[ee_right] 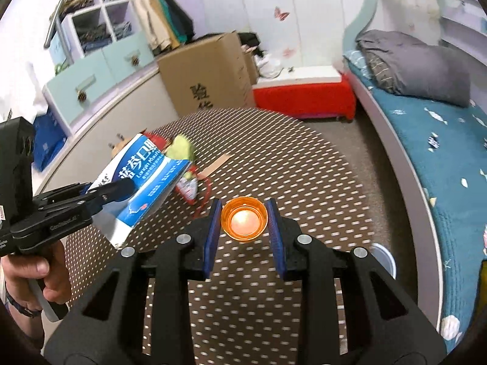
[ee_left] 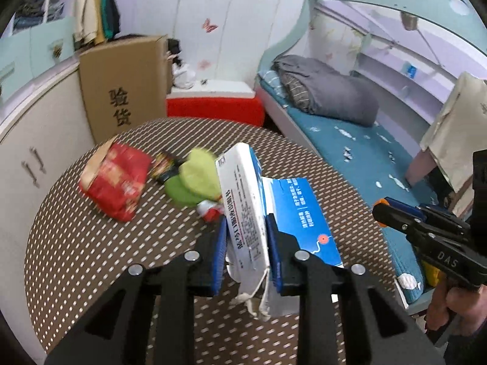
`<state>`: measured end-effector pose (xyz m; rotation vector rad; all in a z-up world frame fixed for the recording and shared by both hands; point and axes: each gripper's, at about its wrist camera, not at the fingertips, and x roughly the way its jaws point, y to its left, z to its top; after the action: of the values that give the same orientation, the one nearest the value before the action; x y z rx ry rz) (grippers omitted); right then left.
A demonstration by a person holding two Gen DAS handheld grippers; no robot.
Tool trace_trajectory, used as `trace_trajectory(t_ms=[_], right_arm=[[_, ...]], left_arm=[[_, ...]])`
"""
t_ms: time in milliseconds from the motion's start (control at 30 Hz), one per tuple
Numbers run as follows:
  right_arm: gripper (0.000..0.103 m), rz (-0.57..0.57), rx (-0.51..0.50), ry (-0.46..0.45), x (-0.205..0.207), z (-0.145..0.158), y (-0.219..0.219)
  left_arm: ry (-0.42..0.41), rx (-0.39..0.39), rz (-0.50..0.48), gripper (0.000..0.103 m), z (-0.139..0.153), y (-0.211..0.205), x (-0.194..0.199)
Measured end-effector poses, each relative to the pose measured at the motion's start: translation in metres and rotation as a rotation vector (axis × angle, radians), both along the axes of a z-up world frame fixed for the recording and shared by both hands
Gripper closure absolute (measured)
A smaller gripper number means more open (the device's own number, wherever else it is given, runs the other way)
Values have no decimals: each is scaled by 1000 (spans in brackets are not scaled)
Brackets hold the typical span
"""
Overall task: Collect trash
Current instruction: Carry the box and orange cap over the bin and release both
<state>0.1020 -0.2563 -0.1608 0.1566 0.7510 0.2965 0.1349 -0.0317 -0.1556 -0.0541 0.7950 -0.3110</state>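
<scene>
Pickup is partly done: left gripper (ee_left: 246, 249) clamps the blue-and-white carton (ee_left: 243, 206), right gripper (ee_right: 243, 228) pinches an orange cap (ee_right: 244, 219), while the red packet (ee_left: 117, 179) and green wrapper (ee_left: 194, 176) lie on the table (ee_left: 76, 258).

One blue-white carton (ee_left: 243, 200), one orange cap (ee_right: 244, 218), one red bag (ee_left: 117, 179), two tools (ee_left: 246, 243).

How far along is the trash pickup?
Nothing is shown binned yet. In hand: left gripper holds the blue-and-white carton; right gripper holds the orange cap. Left on the table: red snack bag, green wrapper, small scraps.
</scene>
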Motion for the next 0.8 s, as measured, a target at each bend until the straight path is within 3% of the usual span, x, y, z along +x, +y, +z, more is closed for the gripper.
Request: trace_trajectory(t_ms=[467, 800], right_arm=[[73, -209, 35, -84, -14, 24, -114], [73, -382, 125, -38, -18, 0, -205]], left_arm=[[-62, -15, -202, 79, 33, -109, 15], [-34, 21, -344, 79, 21, -198, 28]])
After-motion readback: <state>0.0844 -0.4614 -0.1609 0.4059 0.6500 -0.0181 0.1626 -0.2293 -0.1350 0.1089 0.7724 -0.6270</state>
